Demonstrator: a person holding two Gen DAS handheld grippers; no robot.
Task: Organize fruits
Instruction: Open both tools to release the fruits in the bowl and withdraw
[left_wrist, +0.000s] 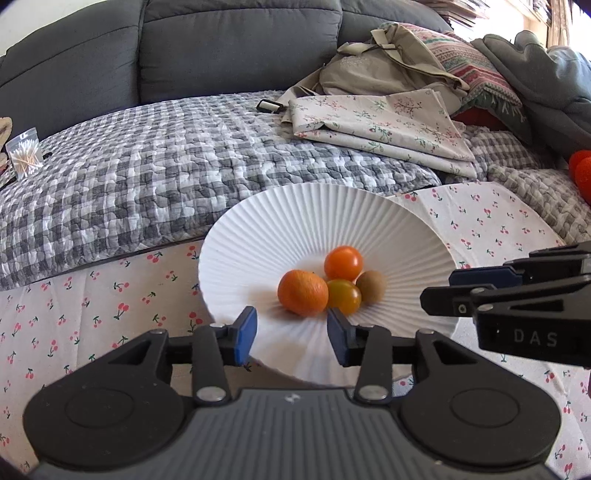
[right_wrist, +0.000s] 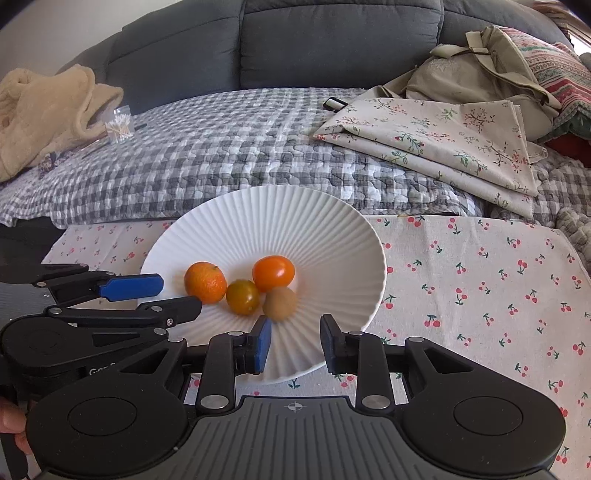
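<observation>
Right wrist: four fruits (right_wrist: 255, 286), one plate (right_wrist: 332, 236).

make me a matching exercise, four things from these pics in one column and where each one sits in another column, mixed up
Things:
1. mandarin
2. kiwi
3. cotton swab bag
4. folded floral cloth

Places, as seen in the right wrist view:
A. on the checked quilt, far left, beside the beige fleece
B. leftmost fruit in the white plate
C. on the quilt at right, in front of the beige bag
D. in the plate, nearest the right gripper

Pairs: 1-B, 2-D, 3-A, 4-C
</observation>
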